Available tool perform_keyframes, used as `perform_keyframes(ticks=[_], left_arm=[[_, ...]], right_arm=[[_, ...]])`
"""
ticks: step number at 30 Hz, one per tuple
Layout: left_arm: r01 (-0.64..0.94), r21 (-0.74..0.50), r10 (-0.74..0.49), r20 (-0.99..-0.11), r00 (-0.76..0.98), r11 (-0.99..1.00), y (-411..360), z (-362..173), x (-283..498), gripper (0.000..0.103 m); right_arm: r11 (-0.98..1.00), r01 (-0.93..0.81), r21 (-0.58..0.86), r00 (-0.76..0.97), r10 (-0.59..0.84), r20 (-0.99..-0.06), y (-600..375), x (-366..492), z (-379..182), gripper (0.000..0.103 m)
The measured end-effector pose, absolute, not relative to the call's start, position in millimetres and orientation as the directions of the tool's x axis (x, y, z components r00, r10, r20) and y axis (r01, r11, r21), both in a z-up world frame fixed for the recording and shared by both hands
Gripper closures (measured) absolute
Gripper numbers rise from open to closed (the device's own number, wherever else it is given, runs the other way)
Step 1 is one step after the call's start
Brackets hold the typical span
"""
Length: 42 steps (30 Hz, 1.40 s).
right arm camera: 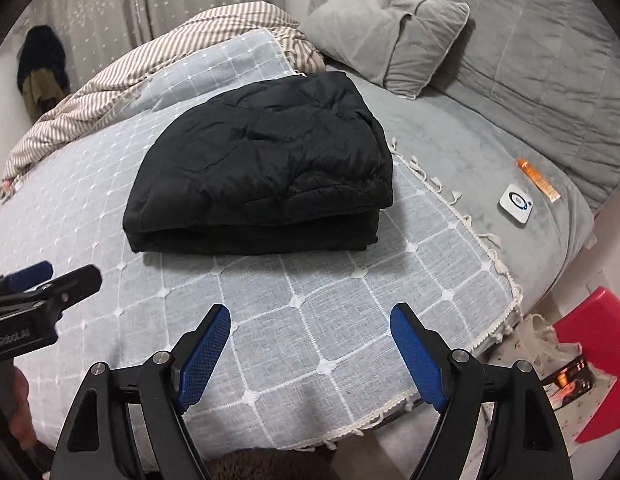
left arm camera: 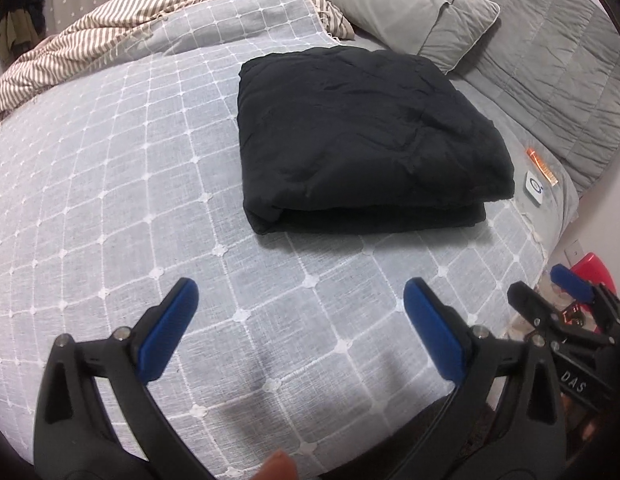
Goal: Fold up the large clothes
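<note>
So the black quilted garment [left arm camera: 361,136] (looks like a puffy jacket, can't say for sure) is sitting folded into a thick, squarish stack on the pale blue checked bedspread [left arm camera: 110,200], toward the pillow end of the bed. The layers line up pretty evenly at the near edge, which makes me think the folding is basically finished. The left gripper [left arm camera: 301,330] hangs over bare bedspread well short of the bundle, jaws spread wide with nothing between them. Same for the right gripper [right arm camera: 310,348]: wide open, empty, hovering near the fringed edge. Off to the side on the grey sheet are a small white device [right arm camera: 515,203] and an orange tube [right arm camera: 537,179], clear of the folding area.
</note>
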<state>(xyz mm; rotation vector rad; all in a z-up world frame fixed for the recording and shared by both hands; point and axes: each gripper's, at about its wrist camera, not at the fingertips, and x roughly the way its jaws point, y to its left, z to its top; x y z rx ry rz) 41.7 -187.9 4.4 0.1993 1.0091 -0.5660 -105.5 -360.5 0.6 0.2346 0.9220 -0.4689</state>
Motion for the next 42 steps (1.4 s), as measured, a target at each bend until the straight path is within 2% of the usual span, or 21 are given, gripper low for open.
perform_keyframes(ticks=[11,42], left_arm=[[0.567,-0.073,-0.354,-0.843,0.404,0.821,-202,3,24,0.001],[0.594,-0.100,-0.373,-0.856,0.358,0.798,-210,-1,19,0.001]], right_arm=[[0.855,0.518,-0.018,0.496,-0.317,-0.808,-368,-107,-1,0.019],[0.856,0.516,-0.008,0.486,-0.301,-0.821,-366,-106,-7,0.019]])
